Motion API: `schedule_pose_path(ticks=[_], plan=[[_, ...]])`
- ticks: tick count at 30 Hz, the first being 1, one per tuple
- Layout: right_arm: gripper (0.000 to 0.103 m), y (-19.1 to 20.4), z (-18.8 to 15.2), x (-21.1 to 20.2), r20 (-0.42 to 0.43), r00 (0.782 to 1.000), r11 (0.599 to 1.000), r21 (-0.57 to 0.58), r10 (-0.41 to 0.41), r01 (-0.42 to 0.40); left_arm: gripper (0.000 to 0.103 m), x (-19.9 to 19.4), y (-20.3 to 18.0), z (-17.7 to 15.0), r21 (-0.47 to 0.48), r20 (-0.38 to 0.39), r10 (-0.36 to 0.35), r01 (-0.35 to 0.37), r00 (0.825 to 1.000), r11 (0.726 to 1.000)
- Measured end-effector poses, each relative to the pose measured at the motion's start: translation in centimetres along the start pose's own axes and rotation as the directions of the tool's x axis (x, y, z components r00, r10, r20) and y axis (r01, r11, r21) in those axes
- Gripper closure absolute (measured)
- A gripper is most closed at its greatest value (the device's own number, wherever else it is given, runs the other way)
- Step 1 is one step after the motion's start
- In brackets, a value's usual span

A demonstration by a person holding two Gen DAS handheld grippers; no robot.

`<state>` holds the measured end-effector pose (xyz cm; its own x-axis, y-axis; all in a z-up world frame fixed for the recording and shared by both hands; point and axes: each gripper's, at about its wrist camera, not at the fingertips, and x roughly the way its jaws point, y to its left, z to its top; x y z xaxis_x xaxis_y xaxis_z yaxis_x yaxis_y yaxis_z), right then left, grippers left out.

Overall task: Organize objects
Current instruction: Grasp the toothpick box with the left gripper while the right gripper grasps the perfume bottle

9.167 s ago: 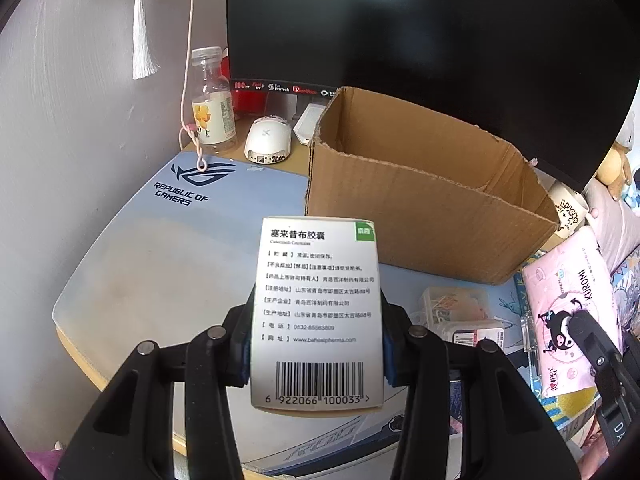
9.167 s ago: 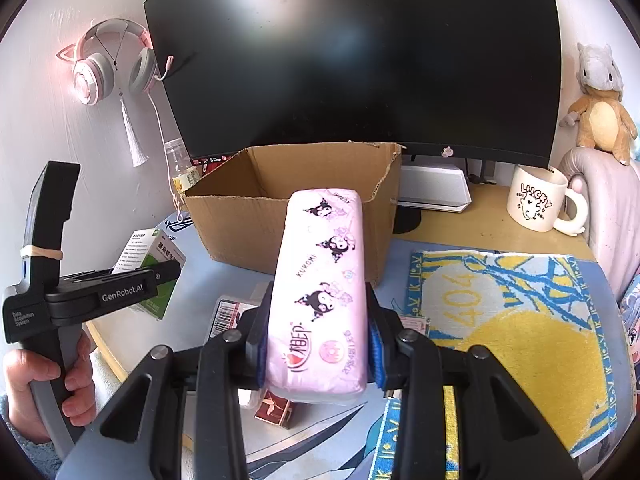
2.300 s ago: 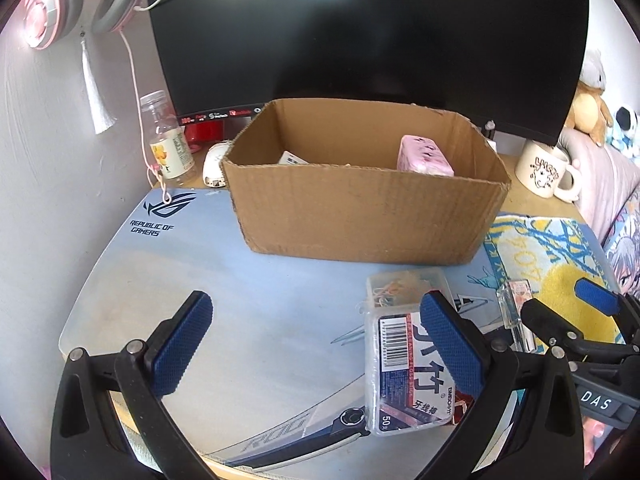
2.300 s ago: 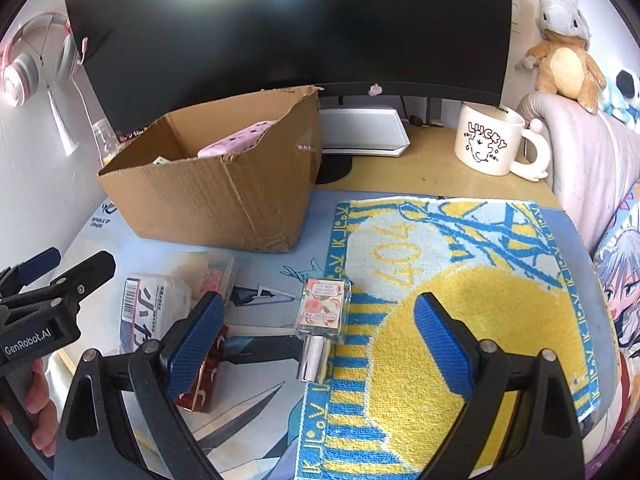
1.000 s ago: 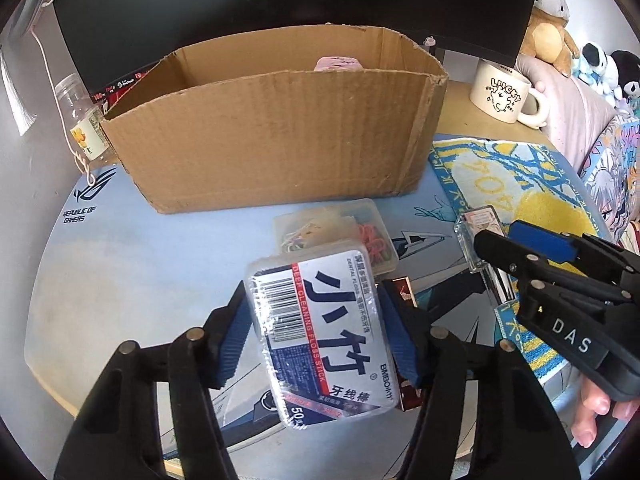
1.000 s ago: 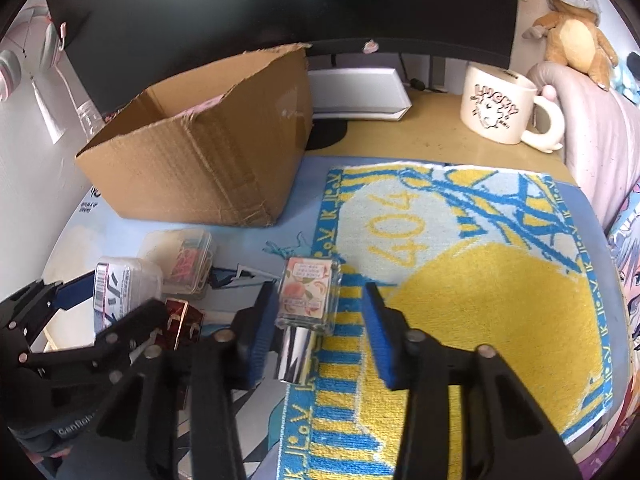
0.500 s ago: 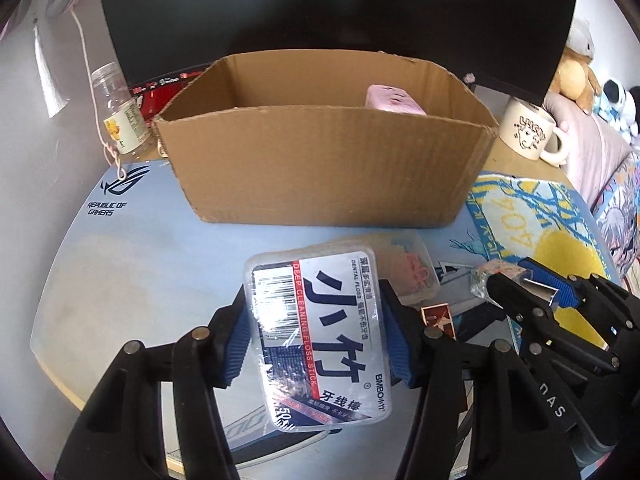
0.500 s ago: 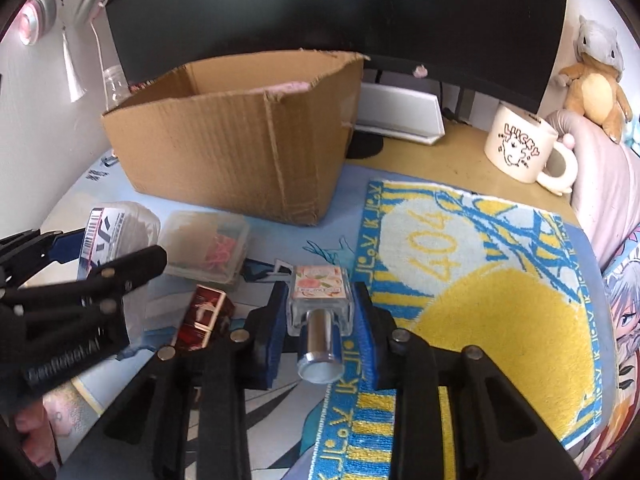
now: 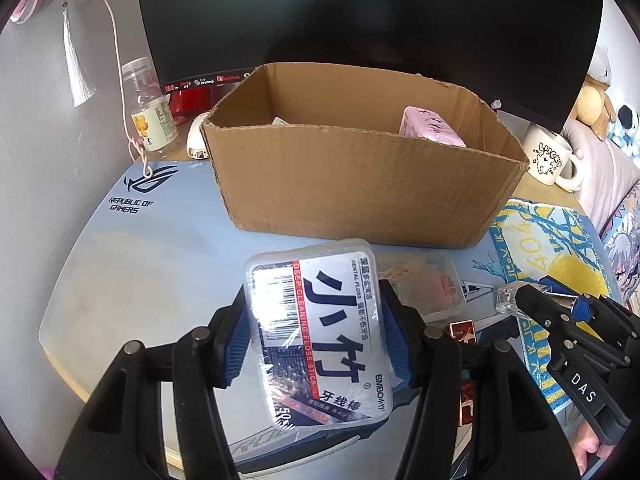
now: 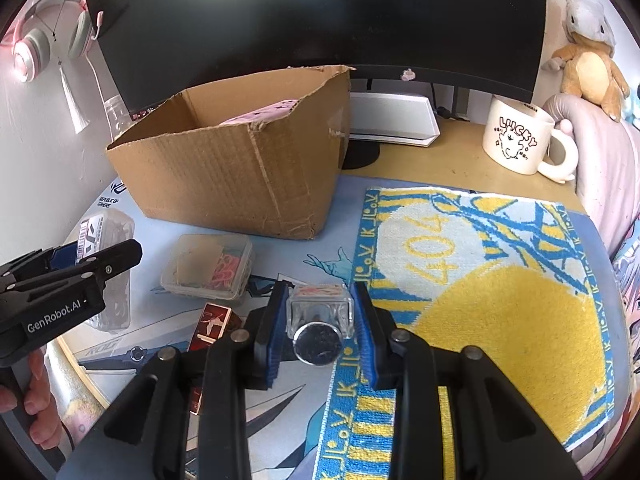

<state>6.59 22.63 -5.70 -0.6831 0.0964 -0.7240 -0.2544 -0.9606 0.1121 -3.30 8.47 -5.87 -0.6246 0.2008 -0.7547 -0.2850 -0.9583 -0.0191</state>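
My left gripper [image 9: 316, 336] is shut on a clear plastic dental floss box [image 9: 316, 328] with a blue and white label, held above the desk mat in front of the open cardboard box [image 9: 360, 184]. A pink tissue pack [image 9: 430, 130] lies inside the box. My right gripper [image 10: 318, 336] is shut on a small square glass perfume bottle [image 10: 320, 314] with a silver cap, lifted above the mat. The left gripper also shows in the right wrist view [image 10: 72, 276], the right gripper in the left wrist view [image 9: 560, 316].
A clear box of paper clips [image 10: 208, 266] and a small red box [image 10: 212, 326] lie on the mat. A yellow and blue towel [image 10: 480, 280] is at the right. A white mug [image 10: 516, 140], a monitor [image 10: 320, 12], a bottle [image 9: 150, 112] and a mouse [image 9: 198, 140] stand behind.
Both grippers have risen and moved toward the cardboard box with their loads. The perfume bottle has tipped so its silver cap faces the right camera.
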Motion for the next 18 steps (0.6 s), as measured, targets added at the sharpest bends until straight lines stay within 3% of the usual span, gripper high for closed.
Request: schedule_pose_path(ticks=[18], plan=[[0.069,0.4,0.0,-0.2,0.005,1.000,1.000,-0.015,0.012,-0.012,0.046,-0.2,1.2,0.2,-0.042,-0.003,-0.026,0.026,1.000,0.999]])
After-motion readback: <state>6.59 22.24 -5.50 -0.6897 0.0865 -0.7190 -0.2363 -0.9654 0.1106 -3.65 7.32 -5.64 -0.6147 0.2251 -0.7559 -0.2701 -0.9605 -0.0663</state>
